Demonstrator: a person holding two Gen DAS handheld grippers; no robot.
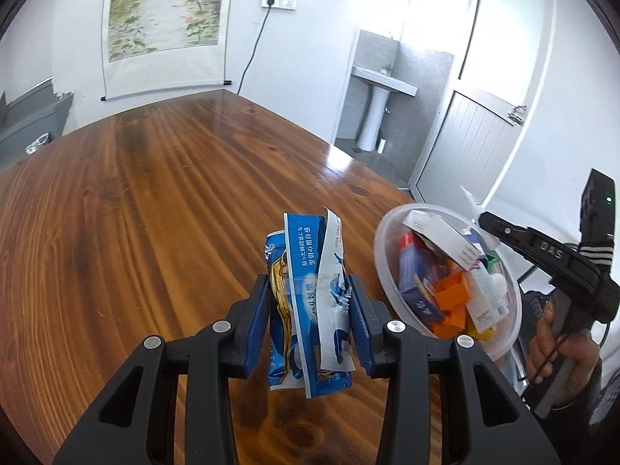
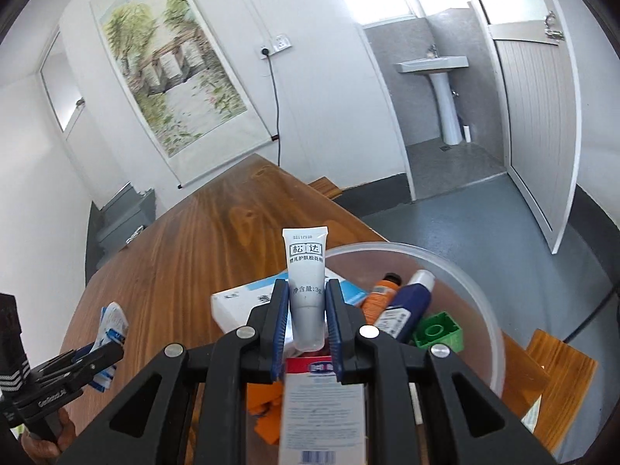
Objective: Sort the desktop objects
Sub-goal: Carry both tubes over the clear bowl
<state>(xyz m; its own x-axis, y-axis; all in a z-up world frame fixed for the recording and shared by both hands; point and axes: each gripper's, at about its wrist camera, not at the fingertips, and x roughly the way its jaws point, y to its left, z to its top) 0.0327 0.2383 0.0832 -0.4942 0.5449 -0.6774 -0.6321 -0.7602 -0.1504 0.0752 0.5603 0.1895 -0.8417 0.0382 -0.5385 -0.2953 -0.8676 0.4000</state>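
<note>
My left gripper is shut on a bunch of blue and white sachets, held upright above the wooden table. To its right sits a clear plastic bowl full of small boxes, tubes and orange blocks. My right gripper is shut on a small grey-white tube, held upright over the same bowl. The bowl holds a white box, an orange tube, a dark blue tube and a green block. The right gripper's body shows beside the bowl.
The table's far edge meets a white wall with a hanging scroll painting. A grey cabinet stands at the left. A doorway with a washbasin and grey floor lie to the right. A hand grips the right handle.
</note>
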